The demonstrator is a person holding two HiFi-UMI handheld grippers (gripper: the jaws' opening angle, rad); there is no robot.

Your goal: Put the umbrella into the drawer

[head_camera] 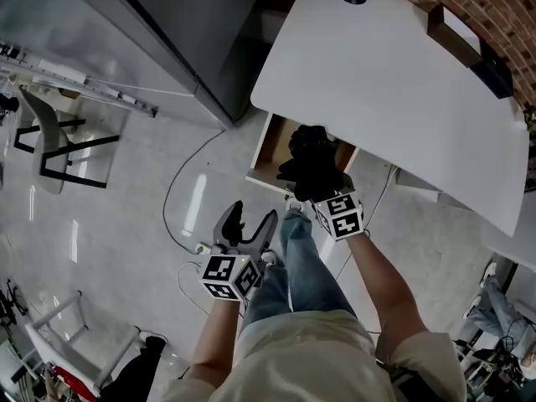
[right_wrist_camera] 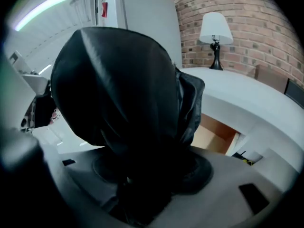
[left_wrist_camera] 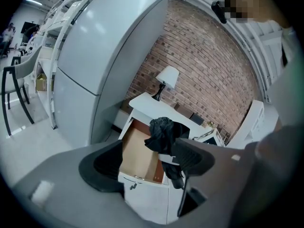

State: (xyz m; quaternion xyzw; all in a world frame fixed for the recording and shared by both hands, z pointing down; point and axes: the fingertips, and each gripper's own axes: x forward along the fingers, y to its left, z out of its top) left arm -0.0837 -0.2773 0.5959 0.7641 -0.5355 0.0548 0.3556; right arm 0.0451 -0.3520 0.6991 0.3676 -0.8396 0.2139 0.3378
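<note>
Umbrella (head_camera: 314, 167), folded, black and loosely bunched, hangs in my right tongs (head_camera: 325, 189), which are clamped on it just above the open drawer (head_camera: 272, 145) under the white worktop (head_camera: 394, 82). Left tongs (head_camera: 251, 224) stand wide and empty, short of the drawer. My worry: slack fabric catches the drawer front or worktop edge, or the slick bundle slips free before it's inside.

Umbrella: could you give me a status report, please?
Right gripper shut on umbrella, at open drawer. Left gripper open, empty. Nothing seen in the way.
</note>
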